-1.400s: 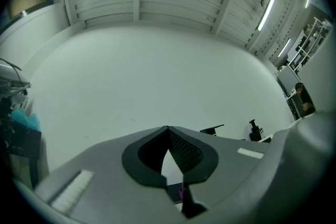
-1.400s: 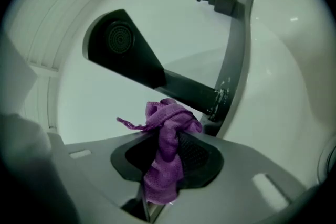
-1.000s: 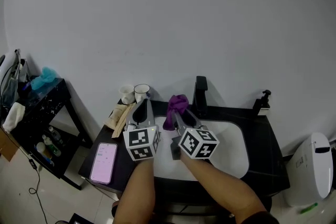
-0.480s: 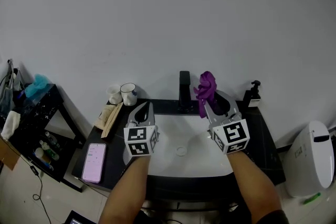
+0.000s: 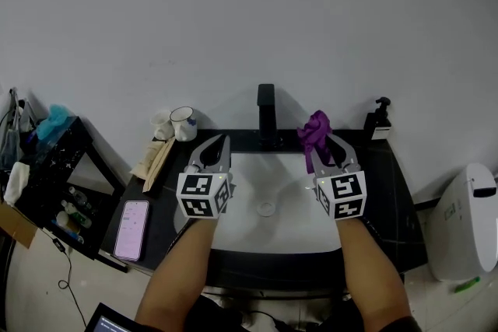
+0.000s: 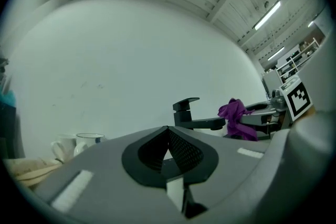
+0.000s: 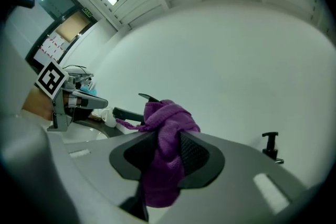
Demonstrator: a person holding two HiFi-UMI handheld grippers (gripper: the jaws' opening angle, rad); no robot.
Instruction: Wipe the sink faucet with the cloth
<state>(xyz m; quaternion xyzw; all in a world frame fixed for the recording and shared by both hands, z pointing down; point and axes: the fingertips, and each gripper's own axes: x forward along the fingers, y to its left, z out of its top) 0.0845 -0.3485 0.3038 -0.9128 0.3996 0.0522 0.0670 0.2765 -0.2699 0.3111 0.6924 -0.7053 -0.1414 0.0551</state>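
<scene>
Head view. You hold both grippers over the white sink (image 5: 257, 186), in front of the black faucet (image 5: 266, 114). The left gripper (image 5: 222, 139) sits front-left of the faucet, its jaws drawn together to a point with nothing in them. The right gripper (image 5: 330, 141) sits front-right of the faucet, clamped on the purple cloth (image 5: 315, 133), which bunches up above the jaw tips and stands apart from the faucet. Two mugs (image 5: 183, 123) stand left of the faucet, a soap dispenser (image 5: 379, 120) well to its right, and a phone (image 5: 131, 219) lies far to its front-left on the dark counter.

Left gripper view. The left gripper's (image 6: 168, 132) jaws meet at the tips and are empty. The faucet (image 6: 191, 115) shows just beyond them, spout pointing right. The cloth (image 6: 236, 118) hangs off the spout's end; you cannot tell here whether they touch. A mug (image 6: 89, 140) stands left of the faucet.

Right gripper view. The right gripper (image 7: 167, 135) pinches the cloth (image 7: 164, 178) between both pads, folds spilling above and below. The faucet (image 7: 127, 113) shows behind the cloth, the soap dispenser (image 7: 270, 145) far to its right.
</scene>
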